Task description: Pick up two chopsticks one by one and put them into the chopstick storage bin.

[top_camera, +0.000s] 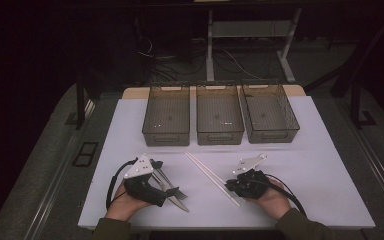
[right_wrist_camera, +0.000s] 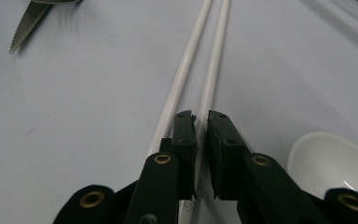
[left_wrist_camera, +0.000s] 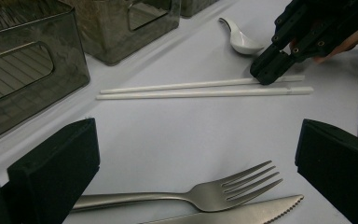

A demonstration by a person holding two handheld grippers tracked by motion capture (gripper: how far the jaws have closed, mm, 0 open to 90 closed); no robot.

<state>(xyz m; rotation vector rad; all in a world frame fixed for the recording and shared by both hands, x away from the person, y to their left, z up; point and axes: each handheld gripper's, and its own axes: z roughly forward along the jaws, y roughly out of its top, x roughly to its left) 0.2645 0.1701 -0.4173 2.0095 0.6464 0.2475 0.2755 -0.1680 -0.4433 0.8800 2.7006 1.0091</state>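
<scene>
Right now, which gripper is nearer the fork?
Left. The left gripper hangs right over the fork, jaws wide open on either side; the right gripper is off at the chopsticks.

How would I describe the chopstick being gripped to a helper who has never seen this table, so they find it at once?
Start at the three smoky translucent plastic bins lined along the far side of the white table. In front of the middle bin lie two long white chopsticks side by side. It is the one whose near end sits between the black jaws of the right claw; its twin lies free.
</scene>
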